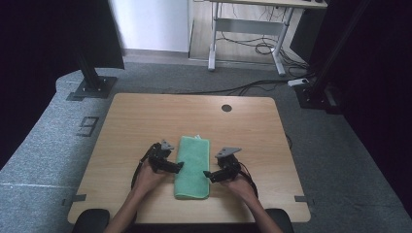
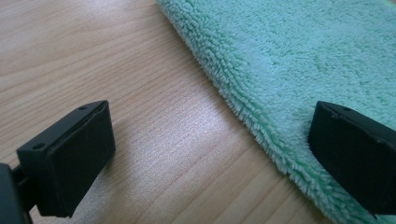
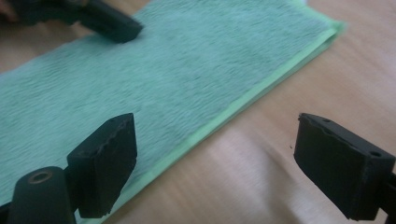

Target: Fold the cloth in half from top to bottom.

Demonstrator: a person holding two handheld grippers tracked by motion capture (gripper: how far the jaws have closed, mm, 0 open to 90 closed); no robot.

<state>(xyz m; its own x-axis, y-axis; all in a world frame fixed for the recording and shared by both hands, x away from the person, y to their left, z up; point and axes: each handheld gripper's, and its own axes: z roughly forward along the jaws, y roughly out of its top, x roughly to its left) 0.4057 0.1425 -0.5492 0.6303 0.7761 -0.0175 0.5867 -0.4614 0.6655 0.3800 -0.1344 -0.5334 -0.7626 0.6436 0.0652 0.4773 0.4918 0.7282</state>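
A green fluffy towel (image 1: 193, 167) lies folded into a long strip on the middle of the wooden table (image 1: 145, 121). My left gripper (image 1: 178, 167) is at the towel's left edge, open. In the left gripper view (image 2: 210, 135) one jaw hangs over bare wood and the other over the towel (image 2: 289, 56), so the pile edge runs between them. My right gripper (image 1: 208, 174) is at the towel's right edge, also open. In the right gripper view (image 3: 215, 154) the towel's folded hem (image 3: 224, 116) passes between the jaws. The left gripper's jaw tip (image 3: 109, 24) rests over the towel's far side.
A round cable hole (image 1: 226, 108) sits near the table's far edge. Bare wood lies to both sides of the towel and beyond it. Black stand bases (image 1: 92, 87) and cables (image 1: 252, 87) are on the grey carpet behind the table.
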